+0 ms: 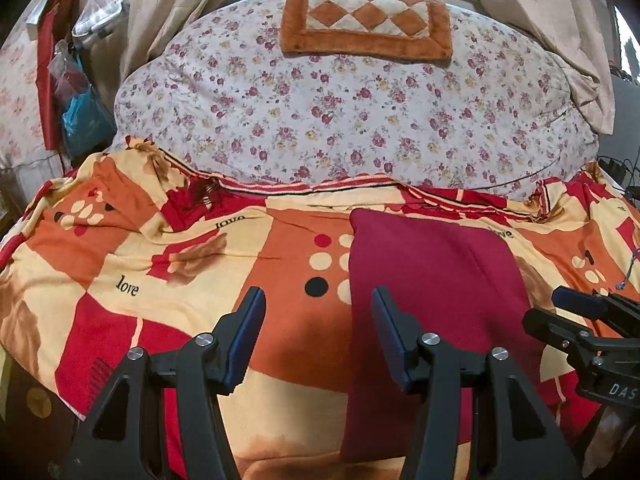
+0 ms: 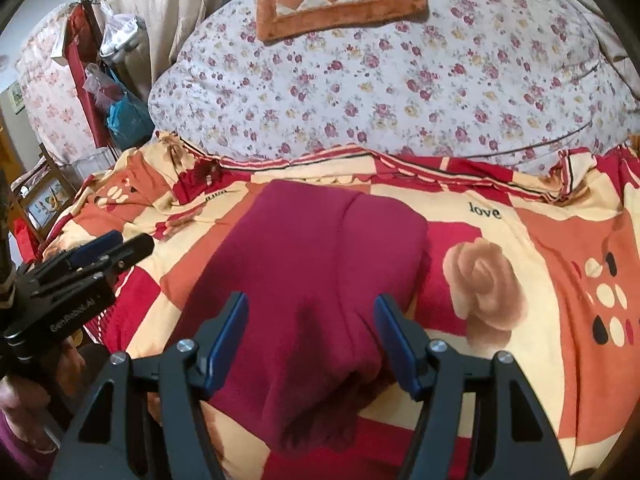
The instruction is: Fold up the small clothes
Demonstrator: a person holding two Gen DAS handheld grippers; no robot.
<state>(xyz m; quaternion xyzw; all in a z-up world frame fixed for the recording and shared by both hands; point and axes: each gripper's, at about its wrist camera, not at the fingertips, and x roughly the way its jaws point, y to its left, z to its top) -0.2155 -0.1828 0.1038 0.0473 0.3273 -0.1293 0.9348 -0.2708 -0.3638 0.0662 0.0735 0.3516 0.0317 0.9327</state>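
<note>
We are over the bed, and the maroon garment [image 2: 316,280] fills the centre of the right wrist view, lying flat on the patterned bedspread [image 2: 540,240]. In the left wrist view it sits right of centre, running down to the lower edge of the frame. It looks folded lengthwise already: a seam or crease runs down its middle, the side edges are fairly straight, and the far end is squared off. So we judge the first fold done.

Our right gripper [image 2: 312,336] hovers above the near half of the garment with its blue fingers spread wide and nothing between them. Whether the tips touch the cloth we cannot tell. Our left gripper [image 1: 318,340] is also spread and empty, sitting lower centre in its own view, just beside the garment's left edge and mostly over the bedspread. In the right wrist view that gripper appears at the left edge of the frame.

What is left, by our reckoning, is the crosswise fold: taking the near end and bringing it up toward the far end, then smoothing. The near end looks a little bunched at the bottom of the right wrist view, so it may want tidying first.

Beyond, the floral quilt [image 1: 340,112] fills the upper middle, with a checkered cushion [image 1: 366,20] on top.
</note>
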